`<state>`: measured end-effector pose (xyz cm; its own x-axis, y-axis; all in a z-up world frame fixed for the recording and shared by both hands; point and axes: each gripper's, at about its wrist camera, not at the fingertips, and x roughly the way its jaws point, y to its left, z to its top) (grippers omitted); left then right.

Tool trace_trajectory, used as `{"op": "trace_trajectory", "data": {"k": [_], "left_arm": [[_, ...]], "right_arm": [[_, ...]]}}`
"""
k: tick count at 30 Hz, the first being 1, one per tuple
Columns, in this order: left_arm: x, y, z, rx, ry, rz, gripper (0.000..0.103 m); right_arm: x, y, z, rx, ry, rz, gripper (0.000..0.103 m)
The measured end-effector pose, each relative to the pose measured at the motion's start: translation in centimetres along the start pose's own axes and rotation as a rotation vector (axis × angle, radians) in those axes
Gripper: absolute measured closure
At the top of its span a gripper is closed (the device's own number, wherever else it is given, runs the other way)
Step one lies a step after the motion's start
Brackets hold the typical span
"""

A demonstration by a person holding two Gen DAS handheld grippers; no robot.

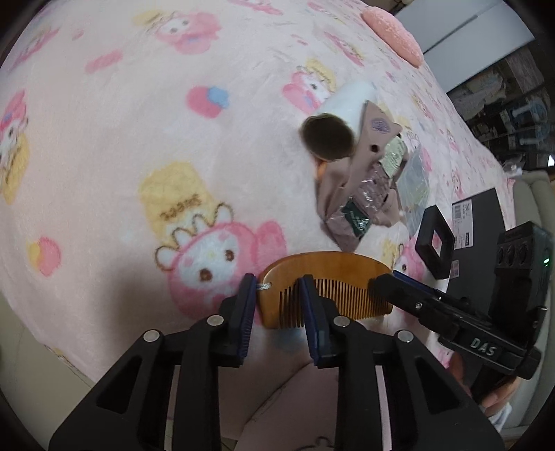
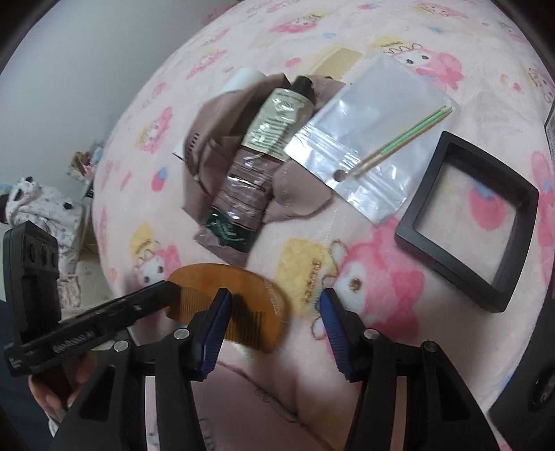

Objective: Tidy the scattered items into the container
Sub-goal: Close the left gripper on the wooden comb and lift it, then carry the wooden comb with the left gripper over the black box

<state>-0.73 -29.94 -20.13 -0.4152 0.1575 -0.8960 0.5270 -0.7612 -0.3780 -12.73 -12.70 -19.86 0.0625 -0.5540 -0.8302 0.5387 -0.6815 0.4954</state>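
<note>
"DAS" — raised white letters — reads on the right gripper [image 1: 385, 279] body.

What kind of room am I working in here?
Most likely a bedroom: the items lie on a soft pink cartoon blanket, a pink cushion sits at its far end, and toiletries like a wooden comb and a tube are scattered on it.

A pale pink fleece blanket printed with pink-and-yellow cartoon rabbits [image 1: 145, 145] covers the whole bed surface. A fuzzy coral-pink round cushion [image 1: 393, 33] lies at its far edge, beside a plain white wall [image 1: 461, 24]. Dark cluttered shelving [image 1: 513, 114] stands beyond (contents blurred). In the right wrist view, a grey-white wall [image 2: 79, 69] rises over rumpled spotted white bedding [image 2: 45, 208].
</note>
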Motion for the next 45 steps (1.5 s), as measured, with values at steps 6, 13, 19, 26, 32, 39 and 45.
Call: {"op": "trace_trajectory", "data": {"k": [6, 13, 19, 26, 32, 39, 45], "left_arm": [[-2.4, -3.0, -1.1, 0.076, -0.037, -0.010, 0.077], [-7.4, -7.0, -1.9, 0.139, -0.112, -0.102, 0.078], [-10.2, -11.4, -3.7, 0.212, -0.161, -0.161, 0.078], [-10.1, -17.6, -5.7, 0.315, -0.139, -0.191, 0.076], [-9.0, -24.8, -6.7, 0.429, -0.115, -0.207, 0.076], [-7.6, -33.3, -6.5, 0.509, -0.112, -0.250, 0.076], [-4.6, -40.2, -7.1, 0.576, -0.062, -0.299, 0.075]], "right_arm": [[-3.6, 1.2, -1.5, -0.021, -0.062, -0.050, 0.068], [-11.0, 2.4, -3.1, -0.052, -0.170, -0.080, 0.067], [-16.7, 1.3, -5.0, -0.076, -0.231, -0.145, 0.066], [-22.0, -1.5, -7.7, -0.024, -0.311, -0.168, 0.066], [-26.6, -6.1, -9.6, 0.061, -0.396, -0.180, 0.066], [-31.8, -11.6, -10.0, 0.111, -0.479, -0.213, 0.066], [-36.8, -15.8, -10.6, 0.148, -0.583, -0.257, 0.066]]}}
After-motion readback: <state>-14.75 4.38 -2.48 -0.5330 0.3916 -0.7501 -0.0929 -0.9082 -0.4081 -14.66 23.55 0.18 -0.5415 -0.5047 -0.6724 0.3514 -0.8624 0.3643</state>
